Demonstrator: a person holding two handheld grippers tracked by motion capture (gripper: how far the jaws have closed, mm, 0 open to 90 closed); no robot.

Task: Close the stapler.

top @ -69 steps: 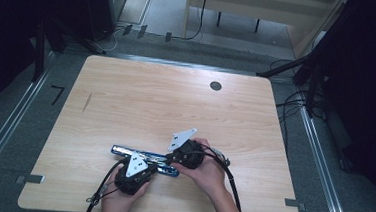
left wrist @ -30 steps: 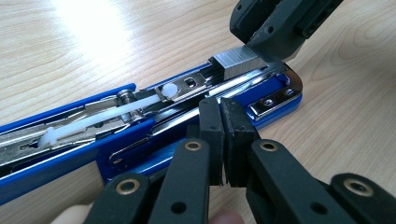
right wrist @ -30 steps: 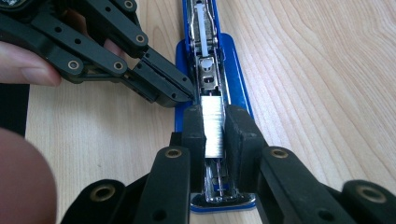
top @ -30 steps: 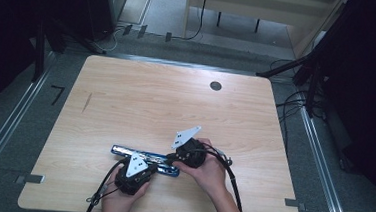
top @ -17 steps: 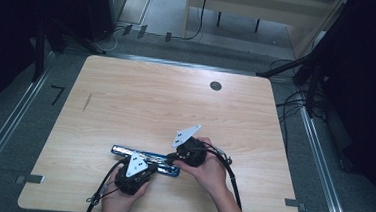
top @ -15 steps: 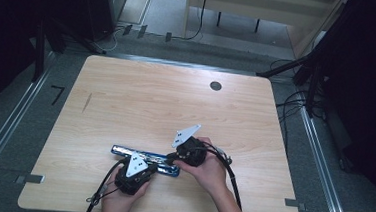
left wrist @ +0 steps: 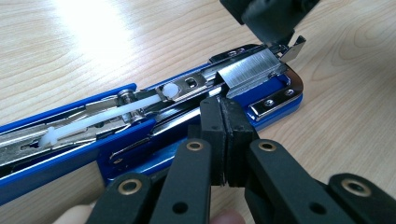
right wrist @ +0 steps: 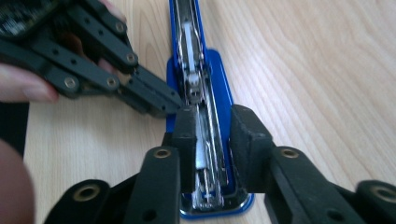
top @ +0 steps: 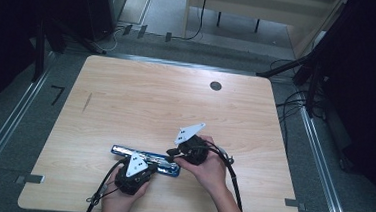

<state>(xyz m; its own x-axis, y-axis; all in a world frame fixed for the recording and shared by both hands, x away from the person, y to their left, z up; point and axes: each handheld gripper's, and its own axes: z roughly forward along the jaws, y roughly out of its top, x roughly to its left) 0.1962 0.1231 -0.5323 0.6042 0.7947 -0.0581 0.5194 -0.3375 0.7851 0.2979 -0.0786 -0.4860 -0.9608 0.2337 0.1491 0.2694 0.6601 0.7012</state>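
While grippers hold, stapler (top: 144, 159) unmoved.

Wood table (top: 146, 98) w/ dark round grommet (top: 216, 86) nr far edge; cables (top: 296, 101) on grey floor (top: 19, 119).

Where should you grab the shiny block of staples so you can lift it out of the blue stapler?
Probably by its two long flat sides, coming down from above. The staple strip lies along the open stapler channel, top exposed, and its sides look parallel, which suits the right gripper open astride the rail. The left gripper, shut, rests against the stapler's side.
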